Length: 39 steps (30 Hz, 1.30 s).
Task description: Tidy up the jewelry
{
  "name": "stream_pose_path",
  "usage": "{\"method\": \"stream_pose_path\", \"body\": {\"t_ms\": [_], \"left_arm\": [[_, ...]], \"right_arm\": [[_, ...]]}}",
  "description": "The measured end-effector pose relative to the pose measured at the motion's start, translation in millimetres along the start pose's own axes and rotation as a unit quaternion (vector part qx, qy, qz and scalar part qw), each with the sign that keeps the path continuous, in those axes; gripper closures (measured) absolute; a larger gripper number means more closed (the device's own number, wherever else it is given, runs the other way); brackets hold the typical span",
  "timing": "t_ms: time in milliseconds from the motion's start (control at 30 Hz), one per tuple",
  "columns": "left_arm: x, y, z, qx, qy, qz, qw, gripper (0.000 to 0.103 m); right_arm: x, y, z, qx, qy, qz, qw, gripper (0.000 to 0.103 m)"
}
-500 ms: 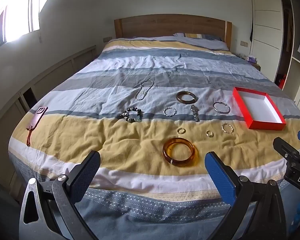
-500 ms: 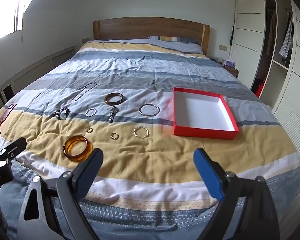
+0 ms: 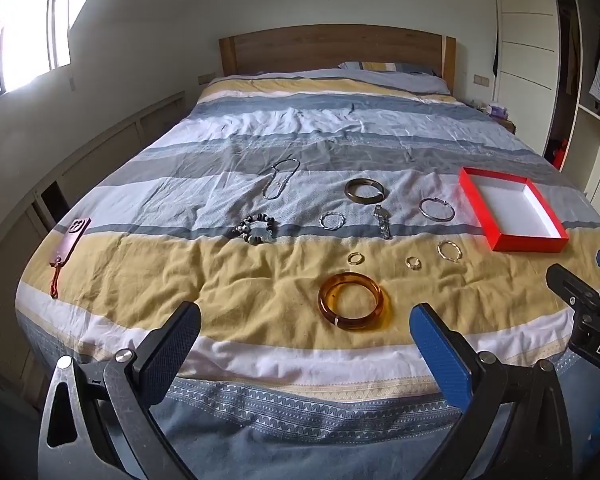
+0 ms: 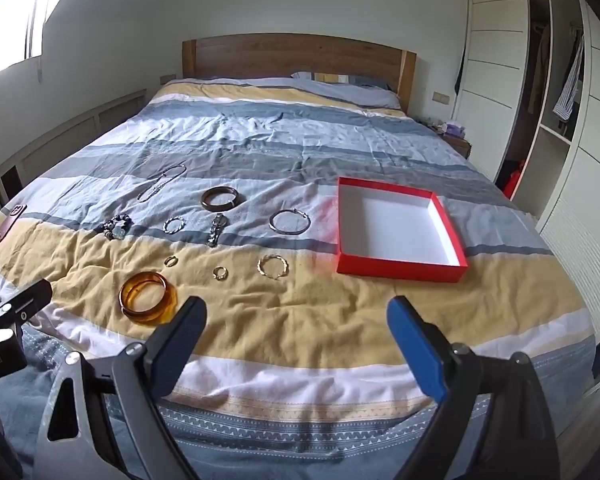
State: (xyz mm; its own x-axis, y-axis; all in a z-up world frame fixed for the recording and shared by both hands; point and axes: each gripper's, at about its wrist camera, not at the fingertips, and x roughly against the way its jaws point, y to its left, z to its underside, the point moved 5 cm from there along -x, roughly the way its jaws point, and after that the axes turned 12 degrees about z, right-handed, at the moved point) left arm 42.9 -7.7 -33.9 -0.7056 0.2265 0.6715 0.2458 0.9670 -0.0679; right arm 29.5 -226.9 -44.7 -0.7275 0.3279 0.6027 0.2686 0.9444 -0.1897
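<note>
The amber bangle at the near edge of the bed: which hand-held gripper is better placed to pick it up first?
Probably the left hand-held gripper: the amber bangle lies just ahead between its open fingers. For the right hand-held gripper, also open, it lies off to the left.

You're looking at a glossy, see-through amber bangle (image 3: 351, 301) lying on a matt, wrinkled cloth duvet (image 3: 240, 284). The hoop (image 3: 437, 209) right of centre is gleaming like polished metal; the red box (image 4: 396, 228) is looking like matt cardboard, the headboard (image 4: 296, 56) wood.
</note>
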Motion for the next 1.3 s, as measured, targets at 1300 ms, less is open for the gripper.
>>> {"method": "stream_pose_path", "body": {"t_ms": [1300], "left_arm": [[-64,19,21,0.035,0.085,0.019,0.9956,0.005]], "right_arm": [[-54,5,10,-0.006,0.028,-0.034,0.999,0.011]]}}
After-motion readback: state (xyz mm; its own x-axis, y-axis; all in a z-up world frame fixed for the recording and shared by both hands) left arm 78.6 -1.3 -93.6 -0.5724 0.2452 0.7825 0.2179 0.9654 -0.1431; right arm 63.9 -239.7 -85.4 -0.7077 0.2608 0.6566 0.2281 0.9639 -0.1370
